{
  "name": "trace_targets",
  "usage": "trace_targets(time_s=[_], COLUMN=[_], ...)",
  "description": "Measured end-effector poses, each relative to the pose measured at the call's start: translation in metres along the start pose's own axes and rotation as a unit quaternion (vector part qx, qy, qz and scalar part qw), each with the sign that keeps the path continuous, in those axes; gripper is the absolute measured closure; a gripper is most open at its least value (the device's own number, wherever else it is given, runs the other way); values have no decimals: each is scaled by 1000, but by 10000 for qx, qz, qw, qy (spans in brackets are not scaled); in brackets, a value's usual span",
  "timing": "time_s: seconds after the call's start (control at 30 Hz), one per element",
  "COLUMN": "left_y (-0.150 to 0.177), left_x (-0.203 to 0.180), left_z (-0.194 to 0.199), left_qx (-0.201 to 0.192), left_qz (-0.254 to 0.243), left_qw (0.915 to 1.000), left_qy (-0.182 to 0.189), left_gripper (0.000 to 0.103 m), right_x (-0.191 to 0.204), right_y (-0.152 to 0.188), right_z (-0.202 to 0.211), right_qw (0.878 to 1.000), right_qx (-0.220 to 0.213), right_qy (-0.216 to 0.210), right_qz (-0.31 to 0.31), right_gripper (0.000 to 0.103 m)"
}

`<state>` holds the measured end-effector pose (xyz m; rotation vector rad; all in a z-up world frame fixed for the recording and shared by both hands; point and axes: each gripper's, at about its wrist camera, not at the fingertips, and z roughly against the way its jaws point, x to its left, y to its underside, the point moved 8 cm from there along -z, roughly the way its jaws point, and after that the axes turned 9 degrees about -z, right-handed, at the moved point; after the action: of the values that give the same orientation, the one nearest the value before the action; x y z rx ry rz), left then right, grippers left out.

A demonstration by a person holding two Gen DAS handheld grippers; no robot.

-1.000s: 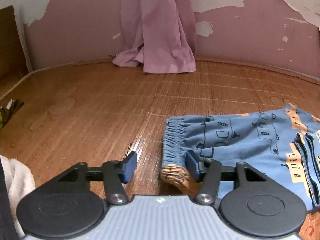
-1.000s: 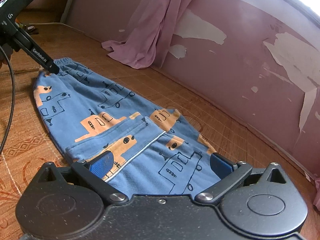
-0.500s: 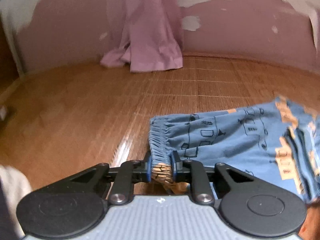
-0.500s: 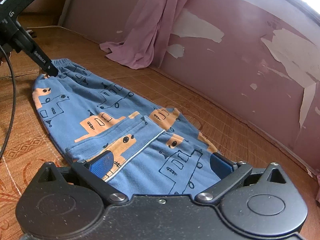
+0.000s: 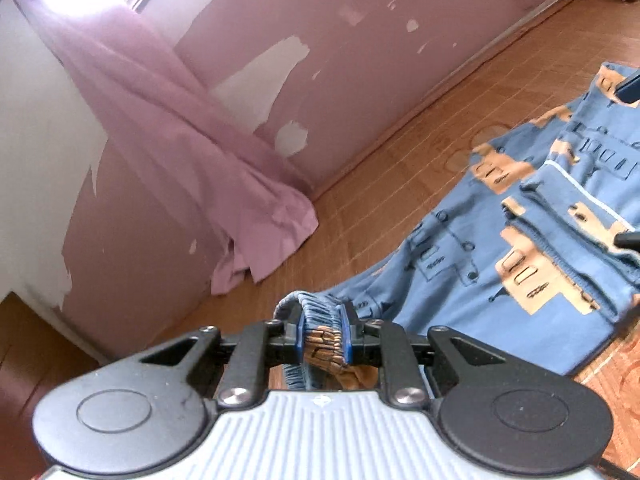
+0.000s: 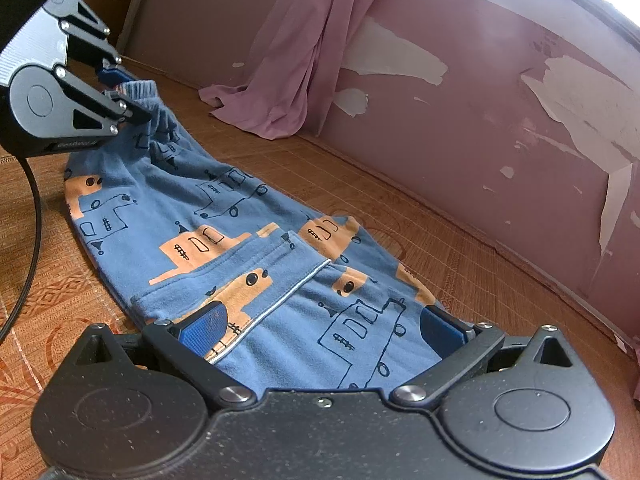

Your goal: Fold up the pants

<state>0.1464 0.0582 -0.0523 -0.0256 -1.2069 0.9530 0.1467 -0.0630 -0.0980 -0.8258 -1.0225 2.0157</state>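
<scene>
Blue pants [image 6: 224, 200] printed with orange and black shapes lie lengthwise on the bamboo mat [image 6: 360, 184], partly folded over themselves. My left gripper [image 5: 322, 334] is shut on the gathered cuff [image 5: 320, 320] at one end and holds it raised off the mat. From the right wrist view that left gripper [image 6: 120, 92] appears at the upper left, with the cuff [image 6: 140, 92] lifted. My right gripper [image 6: 320, 324] is open, its blue pads straddling the near end of the pants [image 6: 320, 320], low over the cloth. The rest of the pants [image 5: 520, 240] stretches away to the right.
A pink curtain [image 6: 288, 60] hangs down the peeling pink wall [image 6: 500, 92] and pools on the mat behind the pants. A black cable [image 6: 32, 208] trails from the left gripper across the mat. The same curtain [image 5: 200, 168] fills the left wrist view's left half.
My left gripper closed on the cuff, then lifted and tilted it up off the mat, swinging toward the wall. The right gripper stayed open over the near end.
</scene>
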Motion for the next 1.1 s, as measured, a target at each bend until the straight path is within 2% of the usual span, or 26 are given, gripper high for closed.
trace_targets(time_s=[0.1,0.2,0.27,0.33,0.4,0.5,0.53,0.67,0.73,0.77,0.87,0.9,0.93,0.97,1.03,1.1], left_y=[-2,15,35,54,70,91,96,105,107,107,104,101,96,87,62,39], left_x=[-1,14,28,39,45,55,57,57,53,53,55,56,55,53,44,29], left_z=[0,-14,-26,-39,-49,-57,-59,-61,-61,-60,-60,-58,-55,-49,-33,-14], left_qx=[14,359,664,944,1078,1200,1228,1233,1193,1175,1177,1174,1148,1077,819,413], left_qz=[54,734,1321,1829,2339,3102,3300,3764,4000,4043,4051,3983,3845,3592,2628,1633], left_qw=[9999,9964,9884,9766,9615,9356,9277,9048,8897,8875,8872,8926,9016,9160,9568,9842], left_qy=[83,235,348,618,958,1181,1243,1566,1852,1875,1869,1759,1613,1424,941,539], left_gripper=[84,82,81,78,66,51,50,52,66,68,80,82,83,84,85,85], right_x=[1,1,1,1,0,0,0,0,0,1,1,1,2,2,2,2], right_y=[0,0,0,0,0,0,0,0,-1,0,0,0,0,0,0,-1], right_z=[0,1,0,0,0,0,0,1,1,2,2,1,1,1,0,0], right_qw=[10000,10000,10000,10000,10000,10000,10000,9999,9999,9999,9999,9999,9999,9999,9999,9999], right_qx=[-3,-12,-12,-18,-27,-32,-41,-102,-121,-125,-121,-115,-113,-111,-99,-83], right_qy=[0,5,4,1,-7,-12,-9,23,49,59,72,71,71,70,71,78], right_qz=[-16,-14,-25,-38,-53,-70,-62,-17,-9,-9,-13,-15,-18,-20,-8,40], right_gripper=[1,1,1,1,1,1,1,1,1,1,1,1,1,1,1,1])
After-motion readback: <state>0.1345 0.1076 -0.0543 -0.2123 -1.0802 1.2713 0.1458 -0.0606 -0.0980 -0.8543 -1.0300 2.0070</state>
